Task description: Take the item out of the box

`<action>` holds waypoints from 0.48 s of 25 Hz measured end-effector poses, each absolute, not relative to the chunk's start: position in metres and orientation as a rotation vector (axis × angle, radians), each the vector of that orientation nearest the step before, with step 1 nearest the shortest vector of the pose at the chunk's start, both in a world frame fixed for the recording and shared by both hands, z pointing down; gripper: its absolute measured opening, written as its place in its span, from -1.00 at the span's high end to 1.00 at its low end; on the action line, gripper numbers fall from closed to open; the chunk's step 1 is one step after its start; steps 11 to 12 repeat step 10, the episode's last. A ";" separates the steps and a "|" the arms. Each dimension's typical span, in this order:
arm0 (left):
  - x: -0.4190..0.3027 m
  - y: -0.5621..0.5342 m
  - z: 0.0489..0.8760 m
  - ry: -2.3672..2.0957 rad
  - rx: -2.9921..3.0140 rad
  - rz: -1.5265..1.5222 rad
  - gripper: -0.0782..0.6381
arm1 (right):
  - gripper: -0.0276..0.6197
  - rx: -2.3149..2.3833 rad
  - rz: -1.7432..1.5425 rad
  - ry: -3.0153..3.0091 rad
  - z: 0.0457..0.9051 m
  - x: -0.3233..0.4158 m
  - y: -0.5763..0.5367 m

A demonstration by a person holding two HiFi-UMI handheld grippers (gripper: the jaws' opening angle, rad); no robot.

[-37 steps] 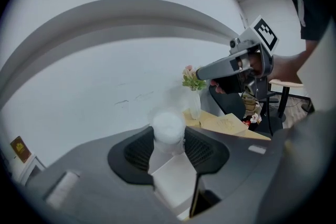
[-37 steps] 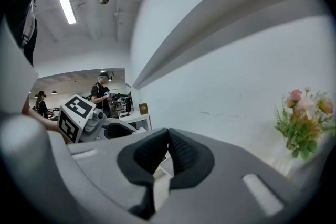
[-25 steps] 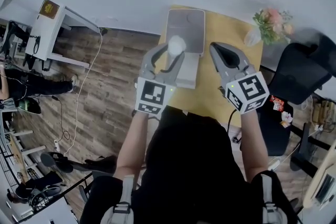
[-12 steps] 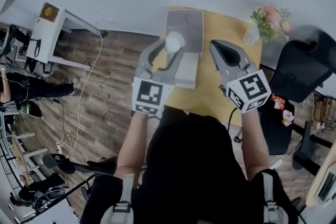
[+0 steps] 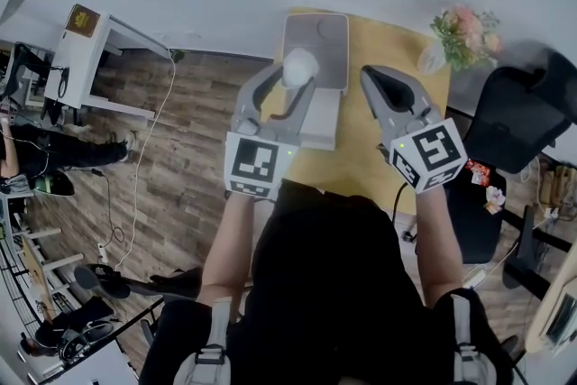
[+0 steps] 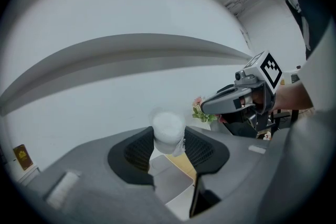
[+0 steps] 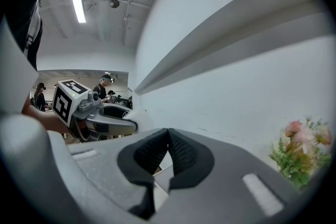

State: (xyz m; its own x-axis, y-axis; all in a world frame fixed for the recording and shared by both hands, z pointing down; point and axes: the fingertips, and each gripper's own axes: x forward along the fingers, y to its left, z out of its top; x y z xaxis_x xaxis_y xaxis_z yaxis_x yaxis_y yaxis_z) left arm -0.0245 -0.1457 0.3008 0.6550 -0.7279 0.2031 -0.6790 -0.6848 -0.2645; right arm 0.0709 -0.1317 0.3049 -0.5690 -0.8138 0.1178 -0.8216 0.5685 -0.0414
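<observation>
A white rounded item (image 5: pixel 299 68) sits between the jaws of my left gripper (image 5: pixel 293 78), held in the air above the open grey box (image 5: pixel 317 45) on the yellow table (image 5: pixel 388 59). In the left gripper view both black pads press on the white item (image 6: pixel 168 131), and the box (image 6: pixel 170 178) lies below it. To the right, my right gripper (image 5: pixel 383 86) hangs over the table with its jaws together and nothing between them; its pads (image 7: pixel 169 152) touch at the tips.
A vase of pink flowers (image 5: pixel 464 36) stands at the table's far right corner. A black chair (image 5: pixel 518 122) is right of the table. A white wall runs behind the table, and wooden floor with a white desk (image 5: pixel 86 45) lies to the left.
My left gripper has lifted the white item slightly higher over the box. The right gripper has stayed where it was.
</observation>
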 end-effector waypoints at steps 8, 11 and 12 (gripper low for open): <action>-0.024 -0.154 0.307 1.160 -2.713 -0.458 0.28 | 0.91 1.415 0.151 -2.700 0.310 0.074 -0.137; -0.023 -0.156 0.310 1.160 -2.715 -0.464 0.28 | 0.91 1.409 0.150 -2.701 0.312 0.075 -0.140; -0.023 -0.156 0.310 1.160 -2.715 -0.464 0.28 | 0.91 1.409 0.150 -2.701 0.312 0.075 -0.140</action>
